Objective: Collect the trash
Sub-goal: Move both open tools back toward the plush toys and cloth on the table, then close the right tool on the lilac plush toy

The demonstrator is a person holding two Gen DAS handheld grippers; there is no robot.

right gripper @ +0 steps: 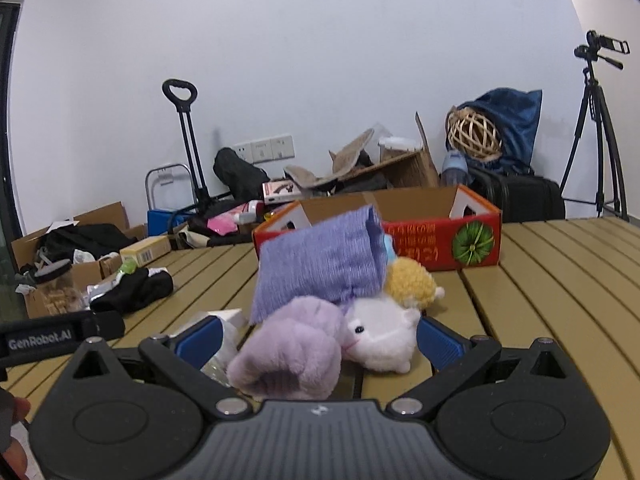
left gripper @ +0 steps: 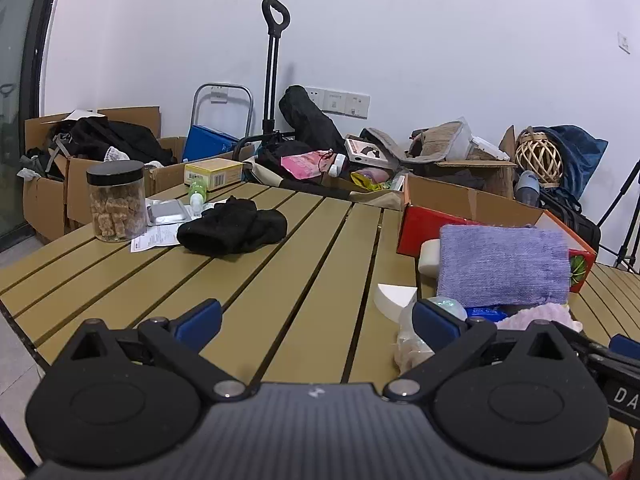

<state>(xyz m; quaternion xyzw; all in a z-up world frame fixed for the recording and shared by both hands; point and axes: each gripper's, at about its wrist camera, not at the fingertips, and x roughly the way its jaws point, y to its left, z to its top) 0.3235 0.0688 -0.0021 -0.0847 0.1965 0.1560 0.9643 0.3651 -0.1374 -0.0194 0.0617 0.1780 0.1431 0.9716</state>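
Crumpled plastic wrap lay on the surface beside the plush toy, no trash gripped yet, both the left gripper and right gripper wide-jawed, so the next move probably calls for closing on it.

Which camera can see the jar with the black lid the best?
The left wrist view. There the jar stands whole on the table's far left, brown chunks showing through the glass. In the right wrist view the jar is small at the left edge, partly hidden.

The purple towel hides the red box front (lettering possibly illegible).
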